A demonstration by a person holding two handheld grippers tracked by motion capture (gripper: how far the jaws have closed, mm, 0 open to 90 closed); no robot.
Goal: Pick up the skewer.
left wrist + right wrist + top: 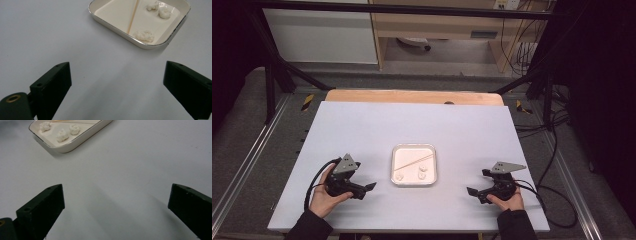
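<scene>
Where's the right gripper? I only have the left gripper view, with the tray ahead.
Observer: In the high view the right gripper is to the right of the tray, apart from it.
Operator: Is it open?
Observer: Yes. The right gripper view shows its jaws wide apart, with bare table between them.
Operator: And my left gripper?
Observer: From above, the left gripper sits left of the tray near its front corner, not touching.

White table; wooden board at far edge; black frame around; cables behind.
</scene>
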